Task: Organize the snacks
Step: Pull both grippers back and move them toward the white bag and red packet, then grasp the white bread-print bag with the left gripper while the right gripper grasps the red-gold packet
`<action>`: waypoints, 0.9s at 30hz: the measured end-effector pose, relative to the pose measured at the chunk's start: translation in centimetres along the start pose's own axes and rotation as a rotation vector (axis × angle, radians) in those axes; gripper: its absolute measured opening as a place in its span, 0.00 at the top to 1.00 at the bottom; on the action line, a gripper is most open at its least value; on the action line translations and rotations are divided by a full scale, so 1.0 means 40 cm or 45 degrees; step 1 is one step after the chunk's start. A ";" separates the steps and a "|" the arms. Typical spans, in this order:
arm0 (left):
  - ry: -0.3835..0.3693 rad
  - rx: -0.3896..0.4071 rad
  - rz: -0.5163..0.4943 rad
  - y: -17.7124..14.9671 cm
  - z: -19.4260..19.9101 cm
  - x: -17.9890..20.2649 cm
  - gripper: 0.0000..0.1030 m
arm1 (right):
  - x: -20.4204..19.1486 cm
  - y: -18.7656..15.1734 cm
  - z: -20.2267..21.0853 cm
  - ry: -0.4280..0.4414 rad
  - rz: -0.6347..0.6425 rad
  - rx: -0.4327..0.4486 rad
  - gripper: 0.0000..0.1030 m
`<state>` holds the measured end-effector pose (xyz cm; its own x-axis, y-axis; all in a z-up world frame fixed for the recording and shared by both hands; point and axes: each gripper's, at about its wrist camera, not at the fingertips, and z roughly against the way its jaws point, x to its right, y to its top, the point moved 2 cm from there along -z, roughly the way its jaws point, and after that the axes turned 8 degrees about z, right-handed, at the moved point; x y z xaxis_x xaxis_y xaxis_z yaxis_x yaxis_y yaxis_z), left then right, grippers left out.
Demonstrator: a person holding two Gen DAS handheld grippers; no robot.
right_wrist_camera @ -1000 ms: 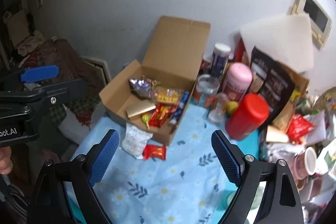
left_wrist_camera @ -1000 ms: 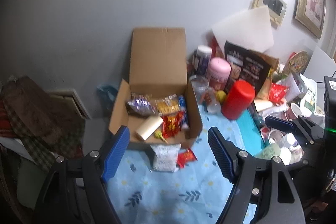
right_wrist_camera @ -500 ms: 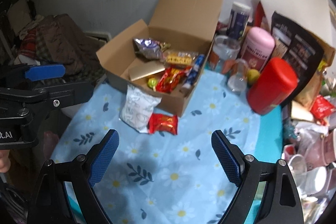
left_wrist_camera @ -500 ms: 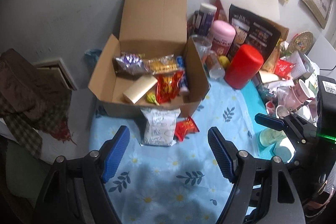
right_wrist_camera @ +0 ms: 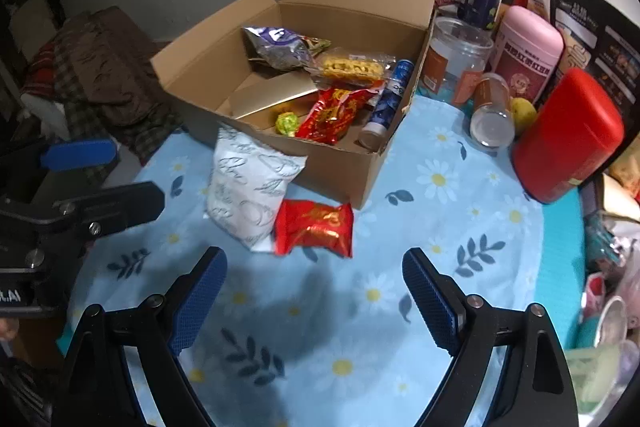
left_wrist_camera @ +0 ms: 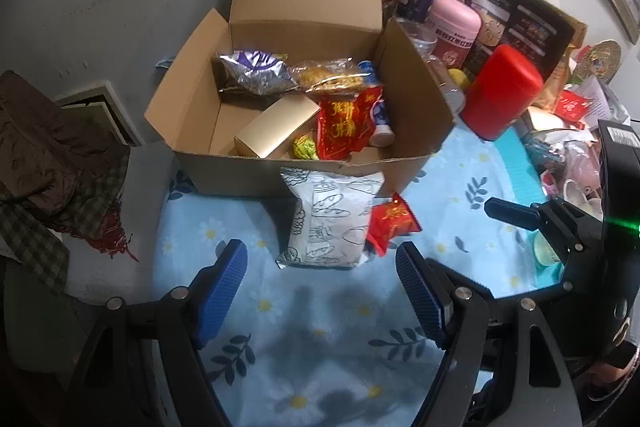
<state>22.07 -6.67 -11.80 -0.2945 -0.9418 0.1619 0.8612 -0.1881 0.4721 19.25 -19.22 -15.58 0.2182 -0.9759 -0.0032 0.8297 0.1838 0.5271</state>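
Note:
An open cardboard box (left_wrist_camera: 240,171) (right_wrist_camera: 340,171) holds several snacks: a purple foil bag (left_wrist_camera: 252,73), a yellow snack pack (left_wrist_camera: 332,77), a gold box (left_wrist_camera: 276,125), a red packet (left_wrist_camera: 344,123) and a blue tube (right_wrist_camera: 390,99). A white printed packet (left_wrist_camera: 330,223) (right_wrist_camera: 250,187) leans on the box front. A small red packet (left_wrist_camera: 390,223) (right_wrist_camera: 314,227) lies beside it on the blue flowered cloth (left_wrist_camera: 320,327). My left gripper (left_wrist_camera: 322,291) is open and empty, just short of the white packet. My right gripper (right_wrist_camera: 314,295) is open and empty, just short of the red packet.
A red canister (left_wrist_camera: 500,91) (right_wrist_camera: 568,135), a pink jar (right_wrist_camera: 528,47), clear jars (right_wrist_camera: 456,55) and a black bag (left_wrist_camera: 516,23) crowd the right of the box. Cups and clutter (right_wrist_camera: 608,307) line the right edge. Brown cloth (left_wrist_camera: 44,147) lies off the table's left.
Both grippers have moved forward and down toward the two packets in front of the box. Both stay open.

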 end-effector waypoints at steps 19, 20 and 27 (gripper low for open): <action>-0.010 -0.055 0.017 0.007 -0.153 -0.035 0.25 | 0.025 0.019 -0.218 0.066 -0.019 -0.123 0.23; -0.011 -0.060 0.017 0.005 -0.158 -0.033 0.25 | 0.025 0.016 -0.225 0.074 -0.020 -0.132 0.28; -0.022 -0.090 0.001 -0.002 -0.189 -0.021 0.25 | 0.036 -0.004 -0.238 0.109 -0.050 -0.121 0.45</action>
<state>25.38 -7.96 -18.51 -0.3005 -0.9371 0.1776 0.8885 -0.2073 0.4094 24.32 -19.53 -23.75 0.2241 -0.9697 -0.0967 0.8824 0.1598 0.4426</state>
